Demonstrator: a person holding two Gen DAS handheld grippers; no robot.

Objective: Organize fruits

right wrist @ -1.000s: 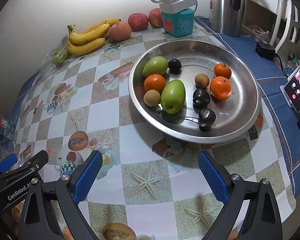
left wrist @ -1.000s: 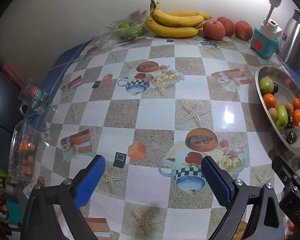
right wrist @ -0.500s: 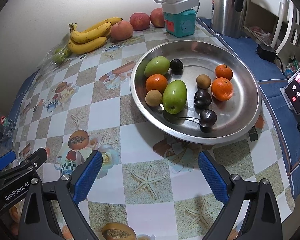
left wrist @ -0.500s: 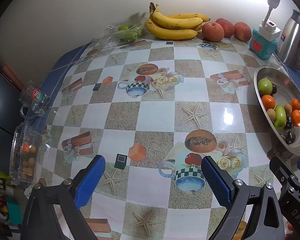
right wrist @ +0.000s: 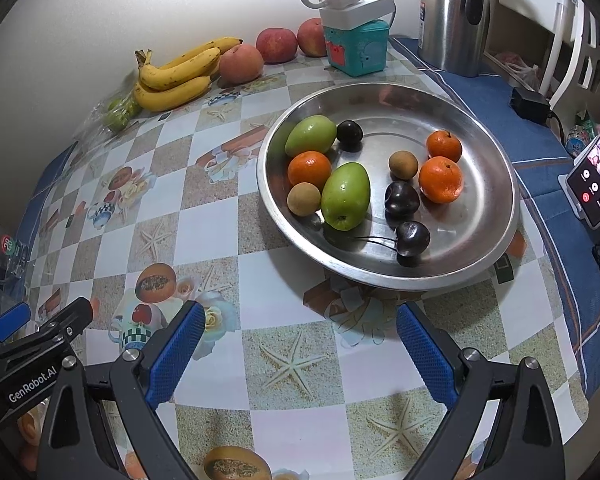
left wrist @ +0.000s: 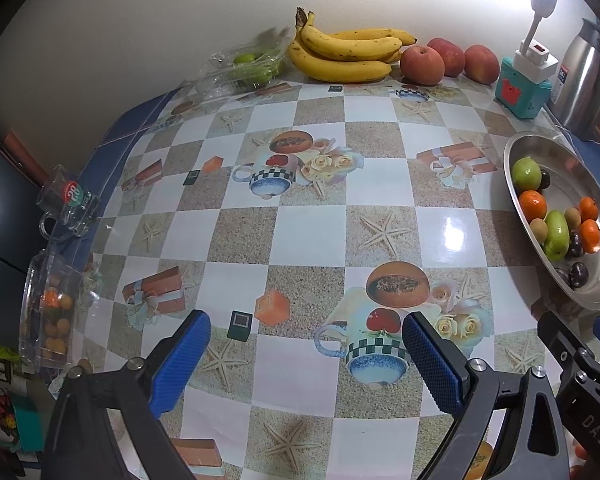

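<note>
A steel dish [right wrist: 496,152] [left wrist: 518,152] on the patterned table holds two green fruits [right wrist: 346,195], three oranges [right wrist: 440,179], two small brown fruits, and dark plums and cherries [right wrist: 402,198]. Against the wall lie a bunch of bananas [left wrist: 346,54] [right wrist: 176,76] and three red apples [left wrist: 422,65] [right wrist: 276,45]. My right gripper [right wrist: 298,344] hovers open and empty over the table just in front of the dish. My left gripper [left wrist: 306,354] is open and empty over the table's middle, left of the dish.
A clear bag of green fruit [left wrist: 248,68] lies left of the bananas. A clear box of small orange fruit [left wrist: 50,312] and a glass mug [left wrist: 68,200] sit at the left edge. A teal box with a power strip [right wrist: 358,46], a steel kettle [right wrist: 452,16] and a phone [right wrist: 596,176] stand right.
Both views have drawn back slightly from the table. Nothing on the table has moved, and both grippers stay open.
</note>
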